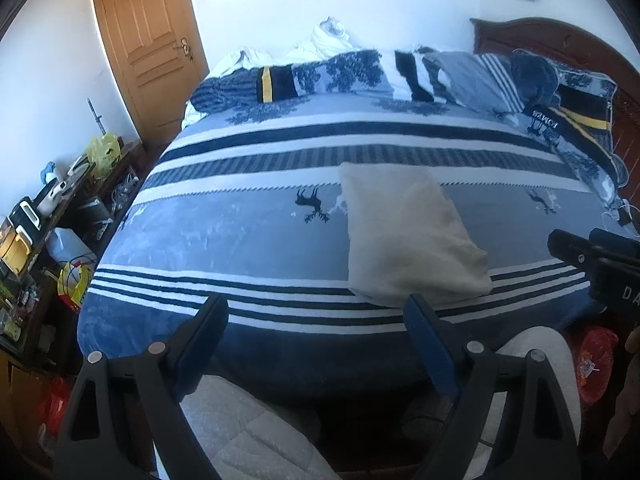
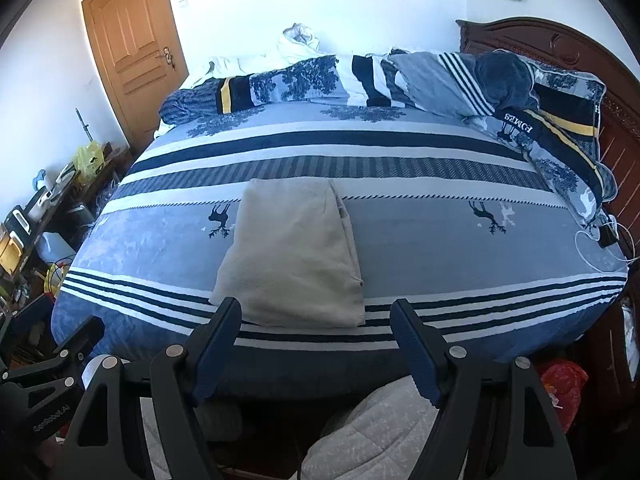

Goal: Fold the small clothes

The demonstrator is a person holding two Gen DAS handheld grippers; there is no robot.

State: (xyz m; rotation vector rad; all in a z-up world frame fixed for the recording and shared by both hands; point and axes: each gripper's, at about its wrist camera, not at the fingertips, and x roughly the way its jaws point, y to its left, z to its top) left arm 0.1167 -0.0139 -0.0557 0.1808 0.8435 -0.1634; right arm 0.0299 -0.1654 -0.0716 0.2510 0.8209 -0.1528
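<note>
Both sets of fingers are spread wide with nothing between them: the left gripper [image 1: 316, 312] hangs over the near edge of the bed [image 1: 240, 236], and the right gripper [image 2: 316, 316] hangs there too, just to its right. Neither one touches the cloth yet. Just past the tips lies the cream cloth [image 2: 292, 256], a small piece already folded flat, on the blue striped blanket [image 2: 440, 240]. It sits near the front edge of the bed, close to the middle, with a deer picture [image 2: 219, 220] peeking out at its left side. Its long side runs from near to far, with the wide end near the grippers and the narrower end pointing away toward the pillows [image 2: 440, 80]. A folded flap runs along its right side. I think a few things could go wrong. If a gripper pinches too deep, it could grab the soft blanket with the cloth and pull both up. If it takes only the top layer, the fold could fall open. If one side lifts before the other, the cloth could twist and end up crooked, or slide off the near edge.
</note>
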